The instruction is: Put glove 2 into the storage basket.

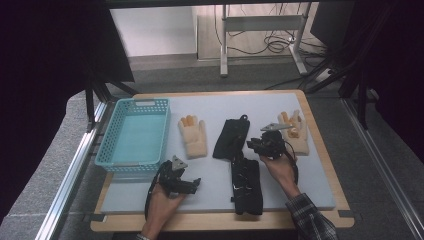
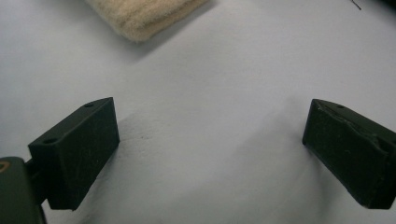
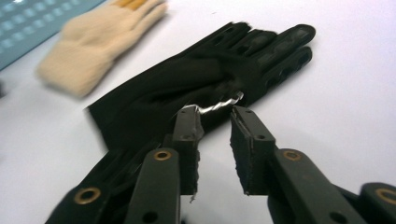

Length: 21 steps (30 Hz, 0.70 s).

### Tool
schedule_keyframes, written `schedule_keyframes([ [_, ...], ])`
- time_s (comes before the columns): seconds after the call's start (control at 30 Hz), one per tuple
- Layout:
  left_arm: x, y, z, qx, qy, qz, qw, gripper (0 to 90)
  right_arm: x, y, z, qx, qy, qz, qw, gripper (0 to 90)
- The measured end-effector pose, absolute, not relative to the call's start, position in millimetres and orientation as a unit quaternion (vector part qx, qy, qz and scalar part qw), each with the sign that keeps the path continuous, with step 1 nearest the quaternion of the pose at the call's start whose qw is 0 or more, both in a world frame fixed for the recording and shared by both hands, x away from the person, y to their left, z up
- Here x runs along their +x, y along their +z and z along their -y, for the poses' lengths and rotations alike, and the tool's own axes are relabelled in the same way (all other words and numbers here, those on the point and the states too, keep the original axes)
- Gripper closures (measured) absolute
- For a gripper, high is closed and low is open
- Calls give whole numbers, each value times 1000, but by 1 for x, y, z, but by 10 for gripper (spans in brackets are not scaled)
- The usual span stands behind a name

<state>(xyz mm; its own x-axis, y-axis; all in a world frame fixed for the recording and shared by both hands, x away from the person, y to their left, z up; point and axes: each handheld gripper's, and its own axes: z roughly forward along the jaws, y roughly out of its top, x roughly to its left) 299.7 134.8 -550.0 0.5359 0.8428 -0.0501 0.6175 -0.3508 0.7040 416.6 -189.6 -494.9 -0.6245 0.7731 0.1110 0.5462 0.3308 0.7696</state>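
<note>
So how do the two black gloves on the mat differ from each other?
The upper black glove lies tilted, cuff toward the person, fingers pointing away; the lower black glove lies straight at the mat's near edge. The upper one looks wider and plain with a loop at its top; the lower looks narrower with pale marks. The upper one is nearer the cream glove. Both are black and lie flat.

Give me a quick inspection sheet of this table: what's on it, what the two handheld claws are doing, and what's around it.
Surface: grey mat on a wooden board.
Job's things: two black gloves; two cream gloves; teal basket, nothing seen in it.
Clutter: nothing seen.
Grippers: left gripper open over bare mat; right gripper jaws slightly apart, nothing between them, pointing at a black glove.
Cables: a cable trails from each gripper; more on the floor.
Surroundings: table legs, dark curtains.
</note>
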Motion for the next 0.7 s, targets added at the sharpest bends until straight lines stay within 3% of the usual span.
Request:
schedule_keyframes([
  [0.17,300,-550,-135,807,163,-452,344,41,444,-510,175,431,386,-803,141,544],
  [0.33,300,-550,-135,807,163,-452,344,41,454,-523,166,440,363,-809,141,509],
  [0.57,300,-550,-135,807,163,-451,344,41,451,-527,158,429,367,-814,136,813],
  [0.7,300,-550,-135,807,163,-452,344,41,453,-524,158,426,373,-812,143,866],
])
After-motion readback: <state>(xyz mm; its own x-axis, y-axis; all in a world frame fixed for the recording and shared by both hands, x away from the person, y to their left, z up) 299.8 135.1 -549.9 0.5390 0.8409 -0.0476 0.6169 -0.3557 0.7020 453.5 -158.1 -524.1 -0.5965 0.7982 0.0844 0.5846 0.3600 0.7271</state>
